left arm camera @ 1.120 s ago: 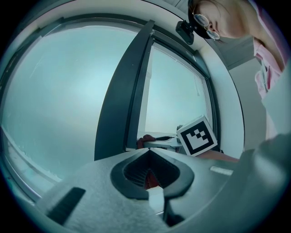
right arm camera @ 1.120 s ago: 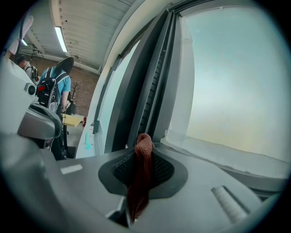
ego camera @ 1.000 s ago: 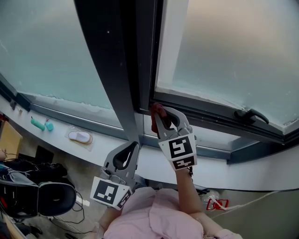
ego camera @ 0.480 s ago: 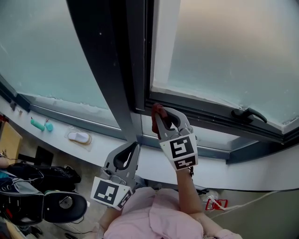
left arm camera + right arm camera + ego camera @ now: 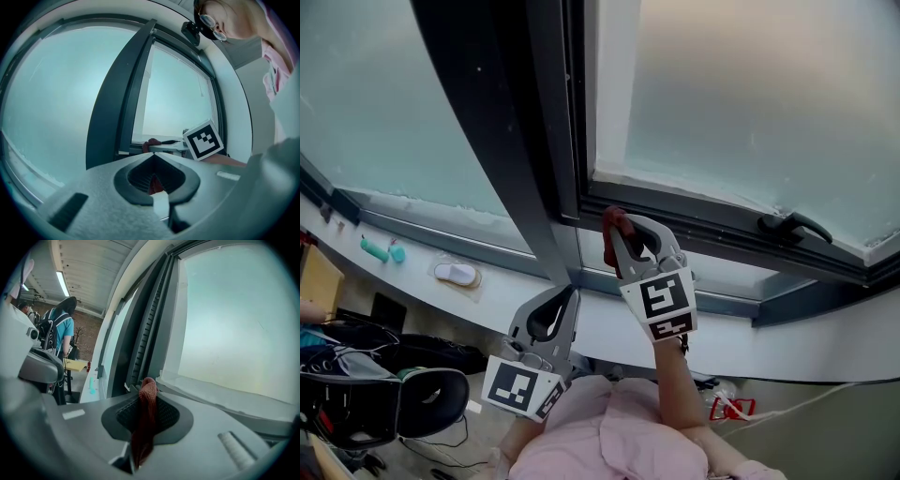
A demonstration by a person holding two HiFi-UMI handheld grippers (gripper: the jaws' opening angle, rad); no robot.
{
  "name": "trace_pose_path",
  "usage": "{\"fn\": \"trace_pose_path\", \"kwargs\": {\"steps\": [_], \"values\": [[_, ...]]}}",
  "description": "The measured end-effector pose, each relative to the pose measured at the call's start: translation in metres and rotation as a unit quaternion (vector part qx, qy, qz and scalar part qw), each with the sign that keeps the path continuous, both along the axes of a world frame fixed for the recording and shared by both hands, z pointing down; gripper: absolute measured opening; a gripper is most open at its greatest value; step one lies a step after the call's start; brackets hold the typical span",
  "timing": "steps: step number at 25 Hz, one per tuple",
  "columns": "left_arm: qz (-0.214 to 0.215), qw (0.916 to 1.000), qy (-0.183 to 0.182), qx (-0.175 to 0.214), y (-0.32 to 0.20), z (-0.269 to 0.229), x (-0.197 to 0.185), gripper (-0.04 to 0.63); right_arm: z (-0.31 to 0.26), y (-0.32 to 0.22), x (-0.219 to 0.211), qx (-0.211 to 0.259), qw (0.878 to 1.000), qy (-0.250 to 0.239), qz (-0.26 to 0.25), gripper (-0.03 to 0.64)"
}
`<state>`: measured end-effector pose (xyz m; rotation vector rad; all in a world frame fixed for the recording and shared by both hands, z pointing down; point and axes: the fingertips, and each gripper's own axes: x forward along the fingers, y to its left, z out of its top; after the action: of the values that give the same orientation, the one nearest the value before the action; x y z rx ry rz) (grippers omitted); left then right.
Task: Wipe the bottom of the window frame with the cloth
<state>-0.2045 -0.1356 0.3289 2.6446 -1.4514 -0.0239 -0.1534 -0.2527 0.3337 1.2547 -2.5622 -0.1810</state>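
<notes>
Right tool (image 5: 621, 242) stays clenched on cloth (image 5: 613, 221) at window frame's (image 5: 712, 231) lower corner, wipe seemingly unstarted; left tool (image 5: 571, 294) closed, idle.

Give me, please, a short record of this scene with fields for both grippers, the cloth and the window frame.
right gripper: shut on the cloth, tips raised to the window's lower left corner
cloth: dark red, pinched between the jaws, its end sticking out past them
left gripper: shut, holding nothing, lower down and away from the pane
bottom frame: dark rail under the frosted pane; the cloth end is at its left end, contact not certain
window handle: on the rail, well to the right of the cloth
</notes>
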Motion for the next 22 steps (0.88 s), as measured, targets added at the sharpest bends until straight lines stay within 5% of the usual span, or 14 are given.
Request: {"fn": "trace_pose_path", "kwargs": {"steps": [22], "values": [[0.009, 0.9999, -0.005, 0.004, 0.005, -0.003, 0.039, -0.002, 0.001, 0.006, 0.036, -0.006, 1.0, -0.003, -0.001, 0.051]]}}
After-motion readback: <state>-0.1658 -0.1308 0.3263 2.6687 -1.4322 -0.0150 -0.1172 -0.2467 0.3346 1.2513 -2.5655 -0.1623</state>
